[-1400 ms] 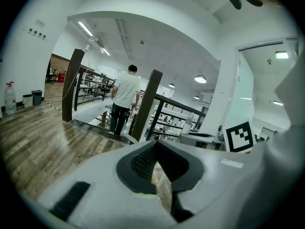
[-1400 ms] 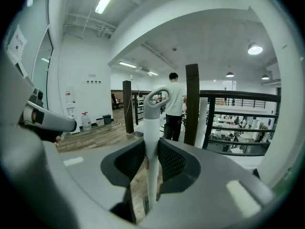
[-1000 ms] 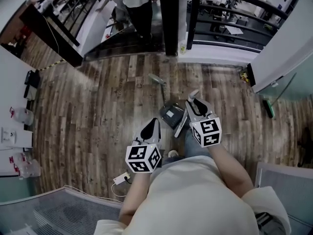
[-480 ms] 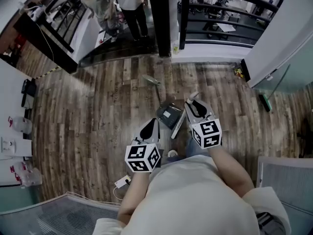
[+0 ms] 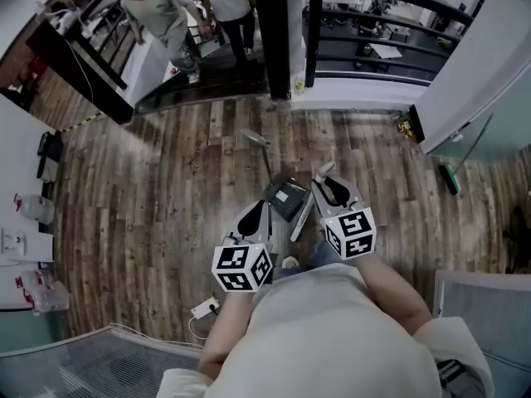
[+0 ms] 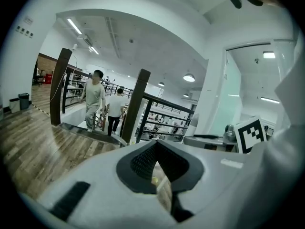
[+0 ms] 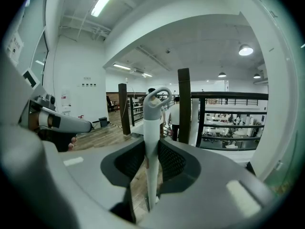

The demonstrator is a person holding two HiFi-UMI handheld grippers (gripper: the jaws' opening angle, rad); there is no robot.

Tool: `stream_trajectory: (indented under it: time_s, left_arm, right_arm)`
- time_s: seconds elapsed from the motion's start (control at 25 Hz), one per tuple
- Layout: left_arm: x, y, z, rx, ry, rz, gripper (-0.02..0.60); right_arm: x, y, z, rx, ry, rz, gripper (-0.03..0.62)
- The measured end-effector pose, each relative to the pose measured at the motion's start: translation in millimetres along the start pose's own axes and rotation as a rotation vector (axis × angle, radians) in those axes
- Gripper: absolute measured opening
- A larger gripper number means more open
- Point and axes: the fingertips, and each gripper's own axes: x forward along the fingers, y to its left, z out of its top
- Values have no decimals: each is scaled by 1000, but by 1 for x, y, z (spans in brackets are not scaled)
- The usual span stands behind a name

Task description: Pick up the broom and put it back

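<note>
In the right gripper view my right gripper (image 7: 151,149) is shut on the broom's white handle (image 7: 151,123), which stands upright between the pads and ends in a loop at the top. The head view shows the same handle (image 5: 301,215) slanting down below the right gripper (image 5: 324,173). A dark grey dustpan (image 5: 286,196) with a long thin handle lies on the wood floor just ahead of both grippers. My left gripper (image 5: 261,208) hangs beside it on the left. Its fingertips meet with nothing between them (image 6: 155,147).
A dark pillar (image 5: 270,31) and black railing (image 5: 390,11) stand ahead, with two people (image 5: 162,15) by the stairs. A green-headed mop (image 5: 449,177) leans on the glass wall at right. A white power strip (image 5: 204,306) lies by my feet. White shelf with bottles (image 5: 21,239) at left.
The right gripper has shifted slightly with the handle still in it. A person in a grey shirt has walked into view at the top left. The left gripper has stayed put.
</note>
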Motion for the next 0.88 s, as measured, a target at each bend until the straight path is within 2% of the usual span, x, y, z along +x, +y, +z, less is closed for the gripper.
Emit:
stream_trajectory:
  time_s: [0.36,0.88]
  left_arm:
    - [3,-4,2,-9,-9,-16,5]
    - [4,-18,3,17,15,-84,5]
  right_arm:
    - [-6,0,-2,-2,-1,-5,98]
    - [-31,-11,10,40,-34,-84,98]
